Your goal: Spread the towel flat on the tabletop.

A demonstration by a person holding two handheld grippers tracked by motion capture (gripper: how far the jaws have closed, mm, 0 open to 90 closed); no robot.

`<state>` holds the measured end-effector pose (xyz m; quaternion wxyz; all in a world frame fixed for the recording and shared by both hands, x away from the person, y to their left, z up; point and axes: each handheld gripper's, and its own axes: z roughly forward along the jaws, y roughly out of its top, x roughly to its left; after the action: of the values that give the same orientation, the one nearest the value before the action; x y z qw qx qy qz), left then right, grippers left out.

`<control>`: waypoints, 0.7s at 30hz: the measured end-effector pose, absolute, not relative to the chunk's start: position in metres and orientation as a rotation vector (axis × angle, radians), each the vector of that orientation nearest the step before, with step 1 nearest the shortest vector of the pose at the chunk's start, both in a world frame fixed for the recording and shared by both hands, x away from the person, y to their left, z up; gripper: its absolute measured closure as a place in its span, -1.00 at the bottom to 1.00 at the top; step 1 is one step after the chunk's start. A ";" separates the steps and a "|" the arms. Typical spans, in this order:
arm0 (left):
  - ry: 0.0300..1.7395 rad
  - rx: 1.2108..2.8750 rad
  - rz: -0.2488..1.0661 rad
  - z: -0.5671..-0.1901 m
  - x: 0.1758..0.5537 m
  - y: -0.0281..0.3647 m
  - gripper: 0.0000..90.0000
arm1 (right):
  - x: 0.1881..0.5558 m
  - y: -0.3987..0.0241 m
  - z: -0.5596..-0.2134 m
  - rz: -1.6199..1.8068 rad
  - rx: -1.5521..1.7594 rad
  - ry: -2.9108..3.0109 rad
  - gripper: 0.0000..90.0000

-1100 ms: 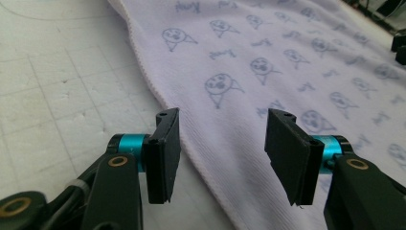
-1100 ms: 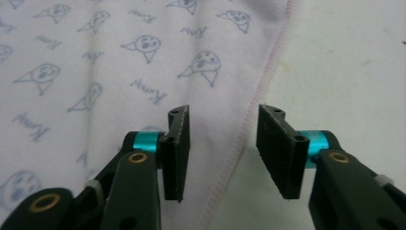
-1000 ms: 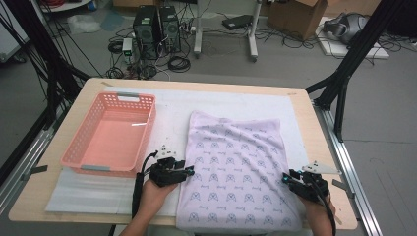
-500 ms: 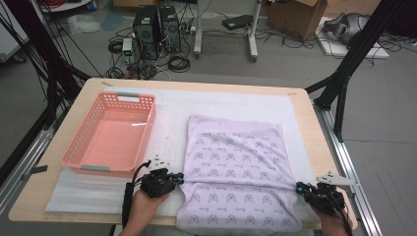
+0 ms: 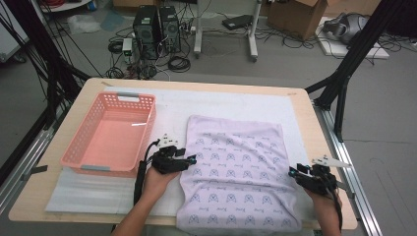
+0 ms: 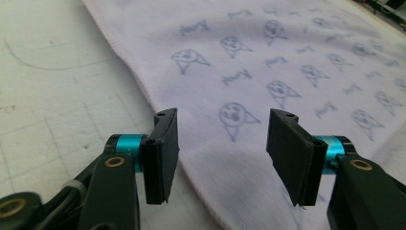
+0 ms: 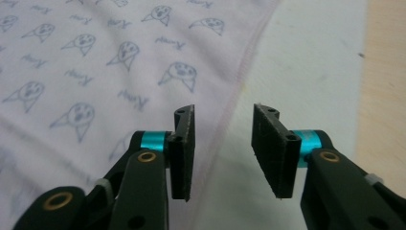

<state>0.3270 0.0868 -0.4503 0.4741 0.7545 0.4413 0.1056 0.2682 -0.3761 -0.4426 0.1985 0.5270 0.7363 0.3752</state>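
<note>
The pale lilac knit cloth printed with small blue-grey cartoon faces [image 5: 236, 172] lies flat as a folded rectangle on the white foam mat [image 5: 236, 105] that covers the wooden tabletop [image 5: 322, 147], just to the right of the salmon-pink perforated plastic basket [image 5: 110, 135], which holds nothing. By the look of it a fold has just been laid down and let go, and what is left seems to be another fold or two and perhaps moving the cloth into the basket. The left tool [image 5: 191, 160] sits at the cloth's edge nearest the basket, and its jaws have just been opening, the fabric lying beneath them unpinched; the right tool [image 5: 293, 173] sits at the cloth's far edge from the basket, and its jaws, too, have just been opening, astride the stitched hem [image 7: 237, 91] without pressing it. The cloth looks soft, thin and ribbed; the mat faintly gridded and scuffed.
</note>
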 end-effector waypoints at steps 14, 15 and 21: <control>1.095 1.961 0.277 -0.449 0.314 0.081 0.97 | 0.272 -0.370 -0.446 0.994 1.448 2.093 0.90; 1.090 1.948 0.259 -0.449 0.314 0.082 0.86 | 0.270 -0.371 -0.446 0.997 1.446 2.096 0.88; 1.017 1.922 0.331 -0.448 0.338 0.077 0.18 | 0.284 -0.373 -0.438 1.078 1.448 2.064 0.52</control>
<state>0.3384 0.0767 -0.4480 0.4539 0.7786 0.4121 0.1340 0.2844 -0.3728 -0.4381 0.1986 0.5175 0.7378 0.3854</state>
